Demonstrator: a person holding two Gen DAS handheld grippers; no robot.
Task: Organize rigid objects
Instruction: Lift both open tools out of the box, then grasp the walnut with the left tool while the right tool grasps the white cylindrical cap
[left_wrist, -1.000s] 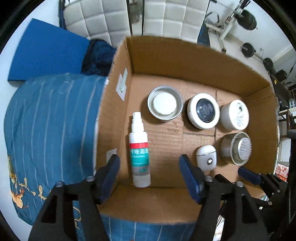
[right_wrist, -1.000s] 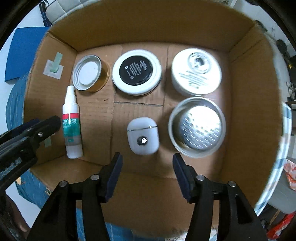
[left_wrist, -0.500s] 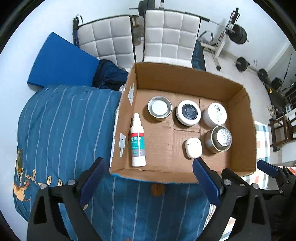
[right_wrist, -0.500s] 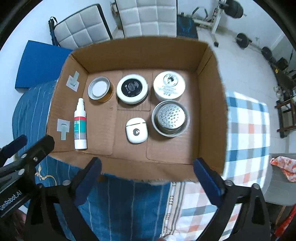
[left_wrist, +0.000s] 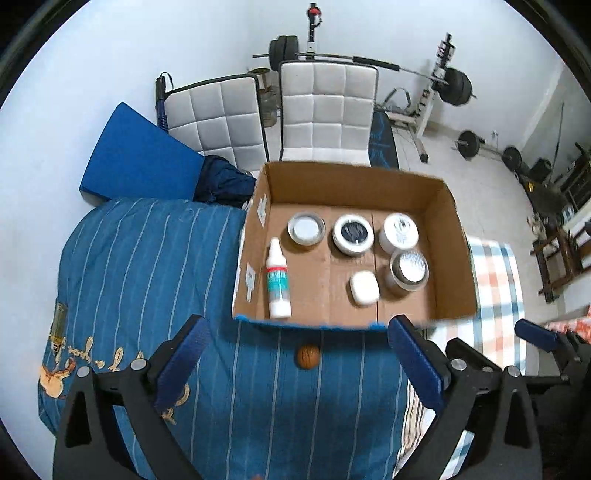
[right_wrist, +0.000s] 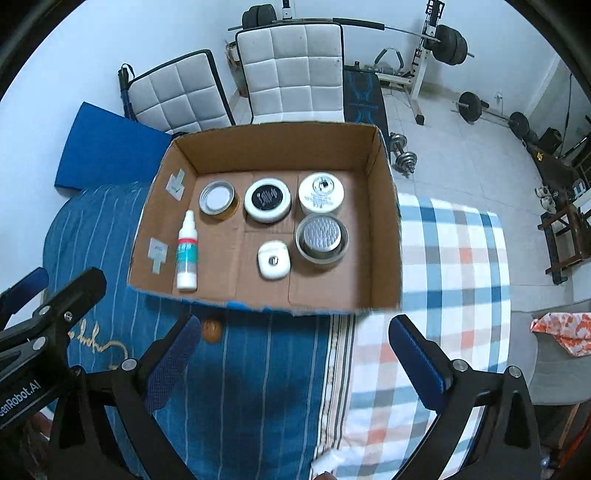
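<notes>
An open cardboard box sits on a blue striped blanket. Inside lie a white spray bottle, a metal-lidded jar, a black-topped white jar, a white jar, a tin with a perforated lid and a white earbud case. My left gripper hangs above the box's near edge, its jaws opening with nothing between them. My right gripper stands open and empty beside it.
A small brown ball lies on the blanket just in front of the box. A checked cloth covers the surface to the right. Two white padded chairs, a blue mat and gym weights stand beyond.
Both grippers have risen and pulled back out of the box, and their jaws have spread wide. The bottle and the earbud case stay where they lay on the box floor.
</notes>
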